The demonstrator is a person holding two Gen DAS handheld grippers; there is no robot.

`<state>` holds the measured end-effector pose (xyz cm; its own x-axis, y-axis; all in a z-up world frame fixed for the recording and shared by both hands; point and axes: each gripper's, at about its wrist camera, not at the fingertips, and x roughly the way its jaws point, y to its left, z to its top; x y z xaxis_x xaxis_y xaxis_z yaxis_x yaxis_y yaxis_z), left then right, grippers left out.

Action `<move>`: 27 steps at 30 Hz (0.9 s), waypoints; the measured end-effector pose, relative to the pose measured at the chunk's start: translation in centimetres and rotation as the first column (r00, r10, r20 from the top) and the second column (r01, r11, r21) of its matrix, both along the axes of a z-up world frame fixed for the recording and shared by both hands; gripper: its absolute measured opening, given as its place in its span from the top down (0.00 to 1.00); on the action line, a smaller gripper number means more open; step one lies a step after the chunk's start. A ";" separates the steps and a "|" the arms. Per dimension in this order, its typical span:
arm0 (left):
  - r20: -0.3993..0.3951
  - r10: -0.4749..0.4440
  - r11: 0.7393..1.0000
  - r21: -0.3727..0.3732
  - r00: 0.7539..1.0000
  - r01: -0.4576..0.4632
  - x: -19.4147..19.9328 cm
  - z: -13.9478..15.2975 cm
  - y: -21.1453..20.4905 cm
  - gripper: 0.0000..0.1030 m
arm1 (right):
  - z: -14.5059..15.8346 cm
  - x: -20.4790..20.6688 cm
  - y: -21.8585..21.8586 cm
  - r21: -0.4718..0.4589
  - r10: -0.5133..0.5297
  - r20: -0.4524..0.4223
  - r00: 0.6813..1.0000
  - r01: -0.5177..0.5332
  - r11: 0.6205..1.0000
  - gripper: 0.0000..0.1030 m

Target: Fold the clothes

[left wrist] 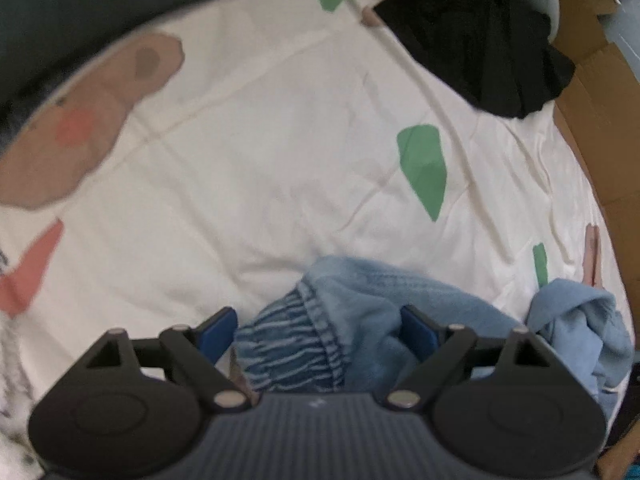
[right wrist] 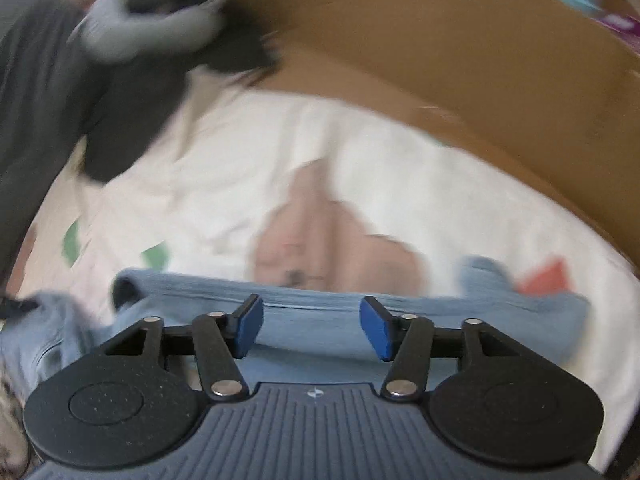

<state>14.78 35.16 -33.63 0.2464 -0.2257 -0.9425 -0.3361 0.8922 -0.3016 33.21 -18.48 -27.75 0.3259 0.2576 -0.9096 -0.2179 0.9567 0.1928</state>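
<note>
2 hand-held grippers are hovering over a pair of light blue jeans point(left wrist: 360, 312) lying bunched on a white printed bedsheet point(left wrist: 260, 152). The left gripper point(left wrist: 318, 330) is standing with its blue pads spread wide, the gathered elastic waistband point(left wrist: 288, 344) sitting loosely between them at 6 o'clock in its view, not pinched. The right gripper point(right wrist: 312, 326) is likewise parted and gripping nothing, its pads poised over a flatter stretch of the same denim that is running from 9 to 3 o'clock across the lower part of its view. A heap of black clothing point(left wrist: 480, 40) is lying at 1 o'clock in the left view, well apart from the jeans, with a cardboard box point(left wrist: 592, 128) edging the bed at 3 o'clock. The jeans are not lying folded; whether they are being taken up or have just been set down cannot be told. The likely trouble: the thick, springy waistband could slip from a shallow pinch, or the pads could catch the sheet beneath along with the denim, dragging both. The right view is blurring, so fine detail there is uncertain.
</note>
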 end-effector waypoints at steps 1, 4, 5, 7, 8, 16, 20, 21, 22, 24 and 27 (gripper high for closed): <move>-0.004 0.003 1.000 -0.018 1.000 -0.003 -0.2 -0.3 0.2 0.13 | -0.4 0.3 1.6 -0.003 0.038 -0.007 0.999 -0.038 0.999 0.36; 0.006 0.018 0.998 -0.062 1.000 -0.017 -0.9 -0.9 0.6 0.13 | -1.3 0.9 6.8 -0.025 0.165 -0.019 0.986 -0.166 0.986 0.35; 0.008 0.018 0.997 -0.073 1.000 -0.018 -1.0 -1.1 0.6 0.13 | -1.6 1.0 8.3 -0.035 0.206 -0.017 0.978 -0.206 0.978 0.35; 0.013 0.019 0.995 -0.096 1.000 -0.018 -1.1 -1.4 0.7 0.13 | -2.2 1.4 11.2 -0.053 0.282 -0.015 0.959 -0.282 0.958 0.33; 0.015 0.016 0.995 -0.103 1.000 -0.015 -1.1 -1.5 0.6 0.14 | -2.5 1.4 12.4 -0.064 0.313 -0.015 0.950 -0.313 0.948 0.33; 0.026 0.008 0.989 -0.150 1.000 -0.004 -0.9 -1.9 1.1 0.20 | -4.5 1.6 18.1 -0.132 0.472 -0.038 0.881 -0.473 0.871 0.32; 0.039 0.006 0.986 -0.164 0.999 0.001 -0.7 -2.0 1.3 0.26 | -5.7 1.7 20.0 -0.148 0.512 -0.049 0.858 -0.513 0.846 0.32; 0.045 0.007 0.986 -0.167 0.999 0.001 -0.7 -1.9 1.3 0.30 | -6.1 1.6 20.6 -0.155 0.527 -0.052 0.848 -0.528 0.835 0.33; 0.048 0.008 0.985 -0.171 0.999 0.000 -0.7 -1.8 1.3 0.33 | -6.5 1.5 21.0 -0.166 0.537 -0.058 0.842 -0.539 0.826 0.37; 0.054 0.001 0.986 -0.167 0.999 0.008 -0.6 -1.5 1.3 0.43 | -7.5 1.3 21.5 -0.192 0.552 -0.086 0.830 -0.557 0.808 0.69; 0.093 -0.019 0.988 -0.150 0.996 0.033 -0.7 -0.2 0.9 0.49 | -7.5 1.4 21.2 -0.224 0.529 -0.087 0.844 -0.534 0.816 0.85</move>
<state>14.10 36.04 -33.84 0.3215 -0.3712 -0.8711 -0.2785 0.8422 -0.4617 34.64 2.70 -35.22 0.1807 0.1684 -0.9690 -0.7037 0.7105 -0.0077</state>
